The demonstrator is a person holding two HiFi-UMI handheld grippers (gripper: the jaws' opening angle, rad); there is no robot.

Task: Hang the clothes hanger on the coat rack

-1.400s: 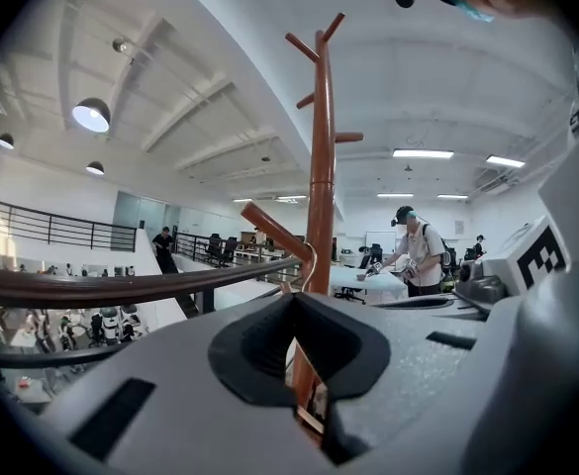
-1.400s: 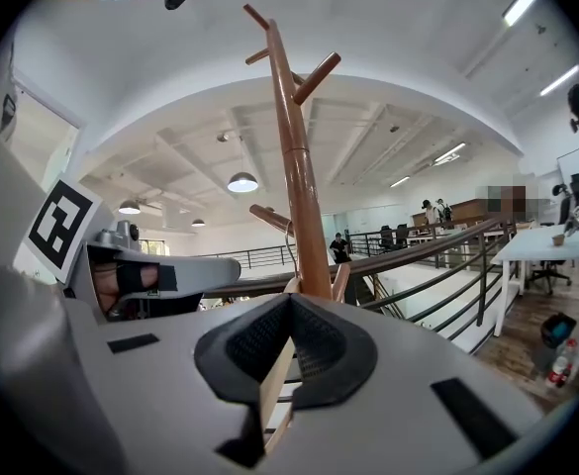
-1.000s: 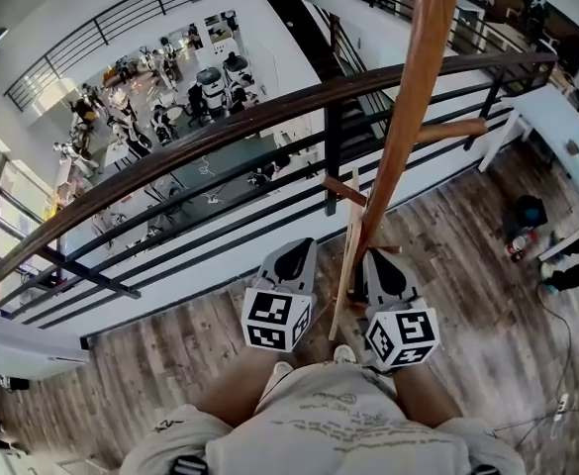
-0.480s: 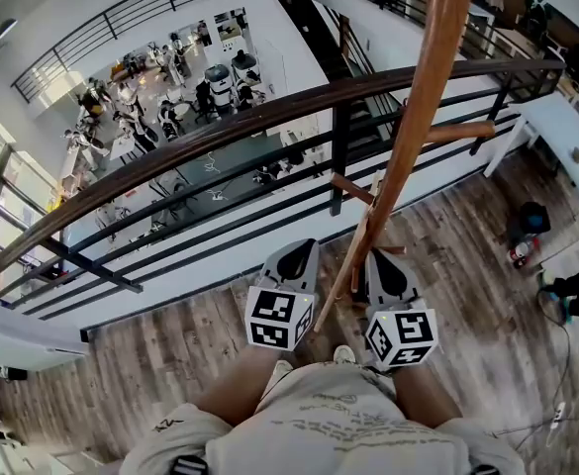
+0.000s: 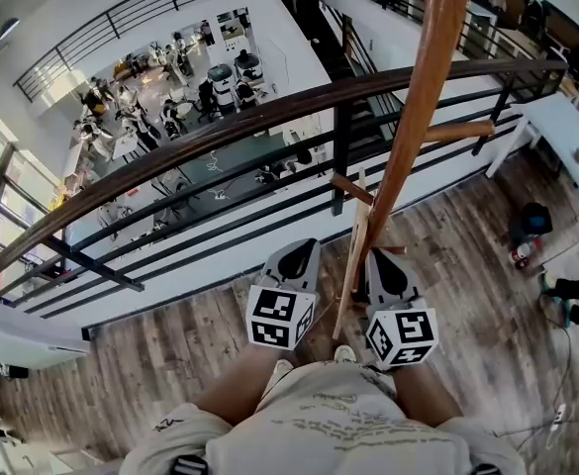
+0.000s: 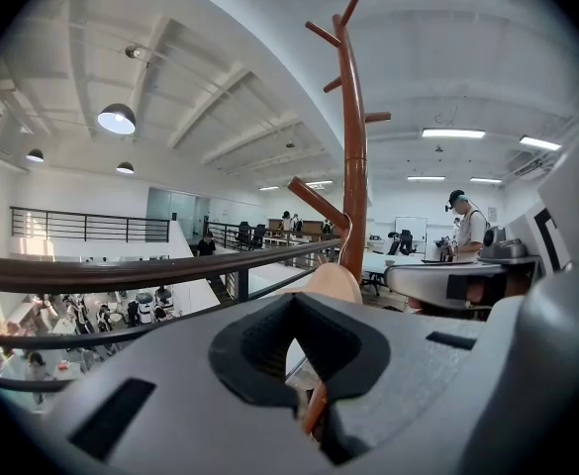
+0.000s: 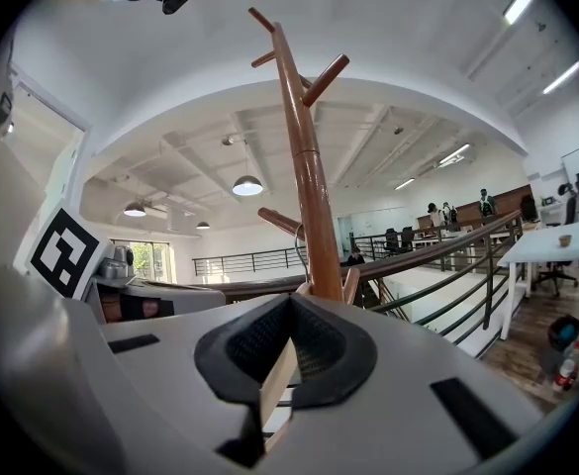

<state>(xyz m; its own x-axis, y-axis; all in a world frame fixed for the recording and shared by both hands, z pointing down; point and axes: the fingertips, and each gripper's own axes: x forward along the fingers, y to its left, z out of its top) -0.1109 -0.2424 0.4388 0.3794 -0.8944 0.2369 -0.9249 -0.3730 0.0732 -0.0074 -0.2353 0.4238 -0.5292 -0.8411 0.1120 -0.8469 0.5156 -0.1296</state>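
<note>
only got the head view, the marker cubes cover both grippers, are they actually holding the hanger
Observer: Yes for the left. In the left gripper view, the left gripper is shut on a thin edge of the hanger.
Operator: and the right one
Observer: The right gripper is shut on the hanger's pale wooden bar.
Operator: is the hook on a peg
Observer: The right gripper view shows the wire hook close against the coat rack pole, where the lowest peg joins it. I cannot tell whether it rests on the peg.
</note>
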